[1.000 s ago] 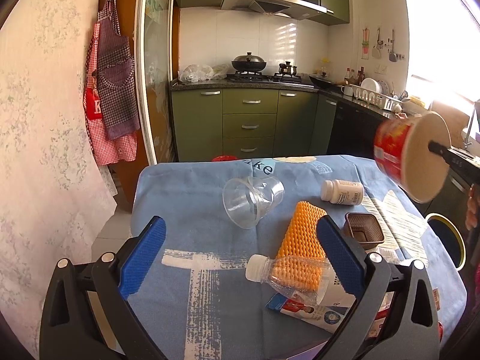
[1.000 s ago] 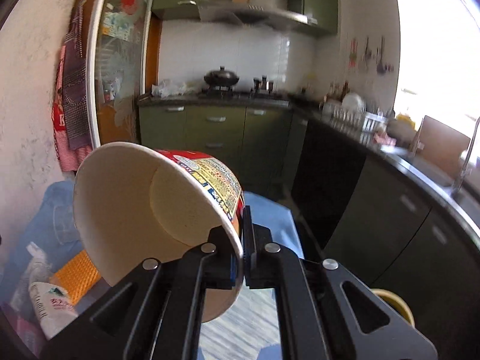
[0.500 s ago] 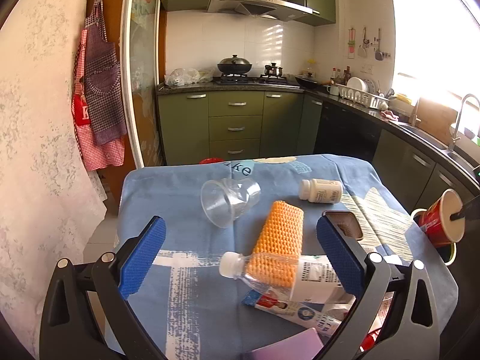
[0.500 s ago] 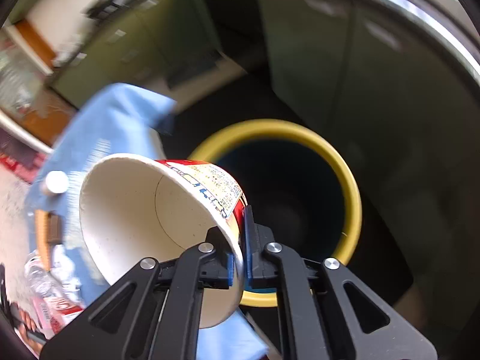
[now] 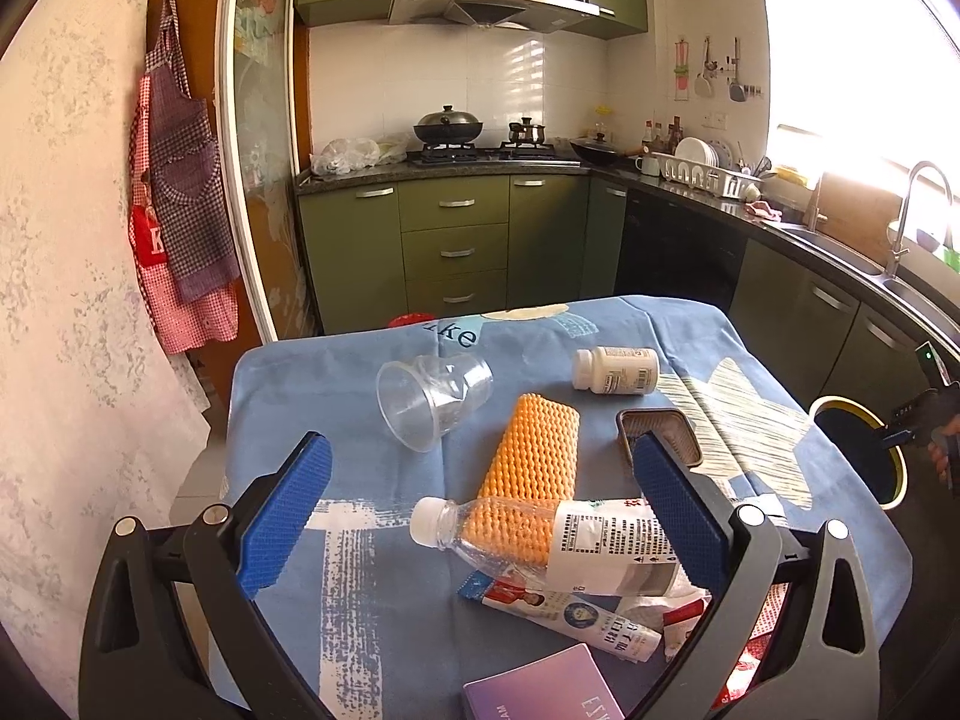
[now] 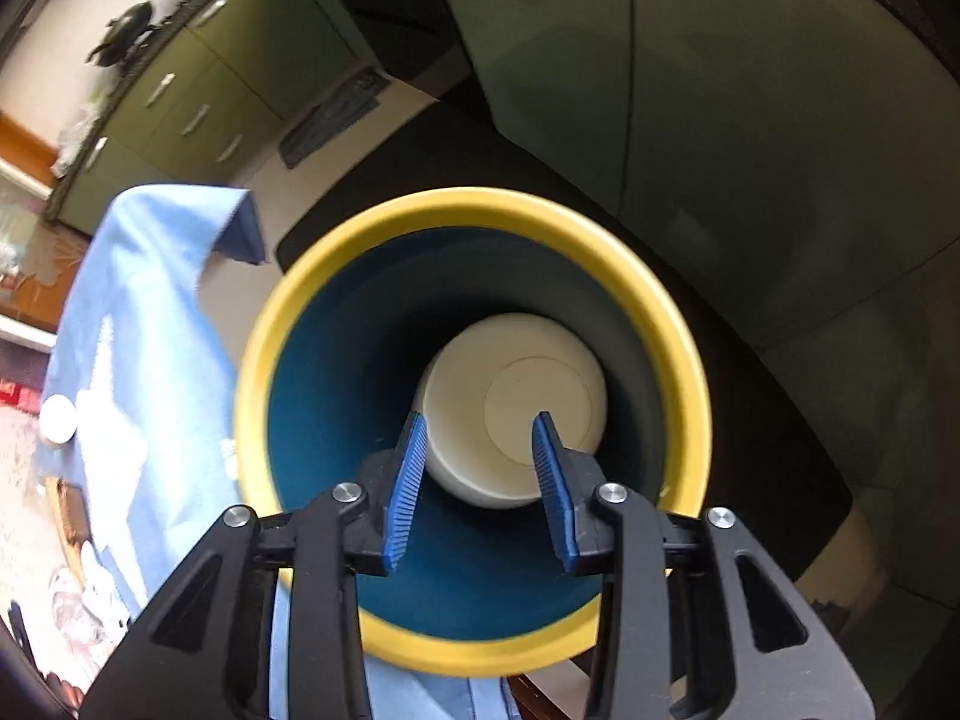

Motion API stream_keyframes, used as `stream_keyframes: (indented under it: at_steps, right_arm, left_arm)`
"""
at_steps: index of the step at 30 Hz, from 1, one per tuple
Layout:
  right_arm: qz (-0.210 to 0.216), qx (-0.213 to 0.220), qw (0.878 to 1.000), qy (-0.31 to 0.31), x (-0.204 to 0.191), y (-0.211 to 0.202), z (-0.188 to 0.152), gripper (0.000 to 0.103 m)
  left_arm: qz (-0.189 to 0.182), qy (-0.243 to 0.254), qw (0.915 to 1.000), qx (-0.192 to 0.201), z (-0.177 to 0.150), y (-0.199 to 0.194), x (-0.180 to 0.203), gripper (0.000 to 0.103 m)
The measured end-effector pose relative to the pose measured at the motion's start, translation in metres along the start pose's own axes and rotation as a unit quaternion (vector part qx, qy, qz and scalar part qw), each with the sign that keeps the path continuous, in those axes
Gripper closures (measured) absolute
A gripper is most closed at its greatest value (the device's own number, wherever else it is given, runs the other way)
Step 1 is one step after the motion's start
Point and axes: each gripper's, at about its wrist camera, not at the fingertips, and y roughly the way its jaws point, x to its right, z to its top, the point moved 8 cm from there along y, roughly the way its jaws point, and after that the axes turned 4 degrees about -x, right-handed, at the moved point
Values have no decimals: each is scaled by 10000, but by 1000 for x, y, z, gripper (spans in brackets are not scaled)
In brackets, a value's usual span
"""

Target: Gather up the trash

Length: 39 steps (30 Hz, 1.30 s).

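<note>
A: The cream paper noodle cup (image 6: 510, 408) lies mouth-up at the bottom of the round bin with the yellow rim and dark blue inside (image 6: 474, 222), centre of the right wrist view. It is clear of the right gripper (image 6: 480, 480), whose blue-padded jaws are opening above the bin mouth with nothing between them.

B: So the release looks done. To finish it well, the hand should probably lift straight up before swinging away, so the fingers do not catch the yellow rim.

A: In the left wrist view the left gripper (image 5: 480, 516) hangs wide open and empty over the blue patterned tablecloth (image 5: 312, 396). Framed between its pads: a clear plastic bottle with a white cap (image 5: 540, 534) lying over an orange foam net sleeve (image 5: 534, 456).

B: Upper centre of the cloth, a crumpled clear plastic cup (image 5: 432, 399) and a small white pill bottle (image 5: 615, 369). Most of the trash is not yet collected.
</note>
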Motion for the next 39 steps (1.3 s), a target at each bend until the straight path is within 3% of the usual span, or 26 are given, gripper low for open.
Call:
stream_keyframes:
  at_steps: [8,16,24,30,33,36,38,39]
  right_arm:
    - [360,187,9970,-661,-31,-19,-20,66]
    - [551,174,9936,-967,-54,-23,-29,66]
    - [625,170,9927,-1019,-55,-23,-47,65]
    - [751,173,9918,-1017,-57,-22,-55,65]
    - [862,136,9911,-1009,-58,-19,-64,65]
    - [974,126,9900,-1011,-60,-19,-72,65]
    - [1037,147,9893,-1017,-62,-20,-76,65]
    - [1085,160,9887,-1020,-63,-21,-78,65]
  left_arm:
    - [-48,156,9992,-367,2,19,6,4]
    - [-3,417,9939,-1024,22,91,-11,4]
    - [-148,289,9831,-1801,9,164,-31,23]
    - [-134,242,9799,-1977,5,196,-41,34]
    - [-190,227,9790,-2015,4,204,-42,45]
    - [-283,163,9776,-2081,2,209,-43,66]
    - [-374,58,9779,-2058,3,208,-43,90]
    - [-391,25,9795,-1978,5,205,-44,95]
